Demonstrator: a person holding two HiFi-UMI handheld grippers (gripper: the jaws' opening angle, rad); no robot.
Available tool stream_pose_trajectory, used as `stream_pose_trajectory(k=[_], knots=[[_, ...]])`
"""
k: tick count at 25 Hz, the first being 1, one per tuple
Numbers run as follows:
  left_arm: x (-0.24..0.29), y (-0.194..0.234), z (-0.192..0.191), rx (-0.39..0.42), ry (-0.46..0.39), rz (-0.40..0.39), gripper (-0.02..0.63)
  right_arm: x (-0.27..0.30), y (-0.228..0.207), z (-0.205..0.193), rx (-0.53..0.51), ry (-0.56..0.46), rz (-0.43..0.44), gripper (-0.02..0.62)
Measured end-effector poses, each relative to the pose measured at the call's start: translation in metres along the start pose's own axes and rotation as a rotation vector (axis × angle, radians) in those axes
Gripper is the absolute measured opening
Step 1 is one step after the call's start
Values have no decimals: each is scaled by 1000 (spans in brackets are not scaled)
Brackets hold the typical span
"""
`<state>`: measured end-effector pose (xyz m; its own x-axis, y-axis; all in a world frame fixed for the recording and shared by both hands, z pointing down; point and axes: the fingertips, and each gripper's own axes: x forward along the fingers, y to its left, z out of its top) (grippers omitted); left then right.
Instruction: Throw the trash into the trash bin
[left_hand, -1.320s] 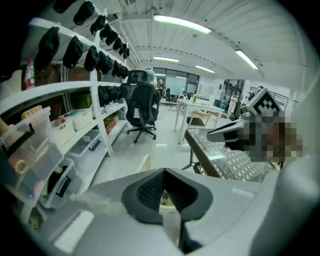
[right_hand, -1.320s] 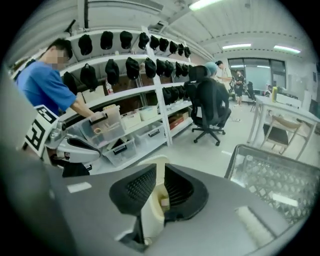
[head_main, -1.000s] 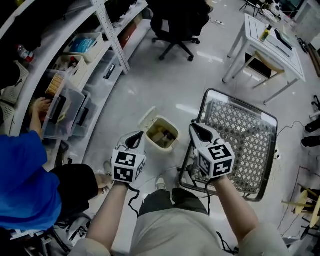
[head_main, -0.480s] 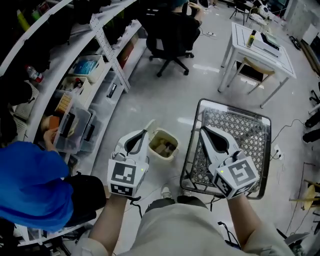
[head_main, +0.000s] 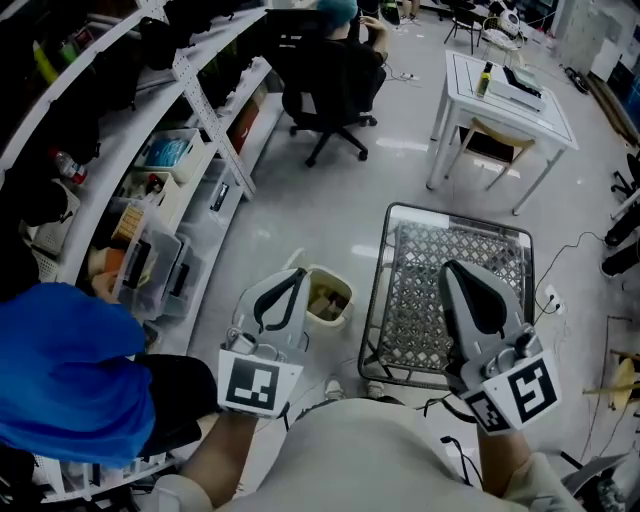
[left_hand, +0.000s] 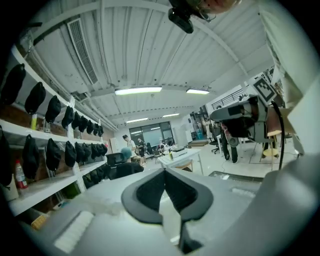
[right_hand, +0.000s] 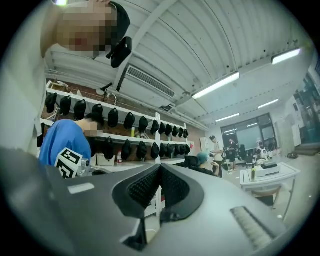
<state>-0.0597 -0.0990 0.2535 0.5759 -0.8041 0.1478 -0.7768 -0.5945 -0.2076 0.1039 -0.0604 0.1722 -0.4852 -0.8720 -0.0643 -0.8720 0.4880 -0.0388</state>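
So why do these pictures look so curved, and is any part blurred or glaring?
Head view: the wide lens bows the shelving, corners dim. Left gripper view: round fisheye, black corners, ceiling light glaring white, left gripper softly blurred. Right gripper view: same fisheye, right gripper sharper.

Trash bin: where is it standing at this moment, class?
In the head view the trash bin stands on the floor just left of centre, between the tip of the left gripper and the wire-mesh cart.
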Motion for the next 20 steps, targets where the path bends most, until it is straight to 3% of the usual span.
stream_pose_trajectory(k=[8, 20], knots=[[-12, -13, 21, 89, -32, -31, 3, -22, 5, 19, -57, -4, 3, 3], [-15, -8, 16, 51, -4, -12, 3, -14, 8, -5, -26, 55, 35, 3]])
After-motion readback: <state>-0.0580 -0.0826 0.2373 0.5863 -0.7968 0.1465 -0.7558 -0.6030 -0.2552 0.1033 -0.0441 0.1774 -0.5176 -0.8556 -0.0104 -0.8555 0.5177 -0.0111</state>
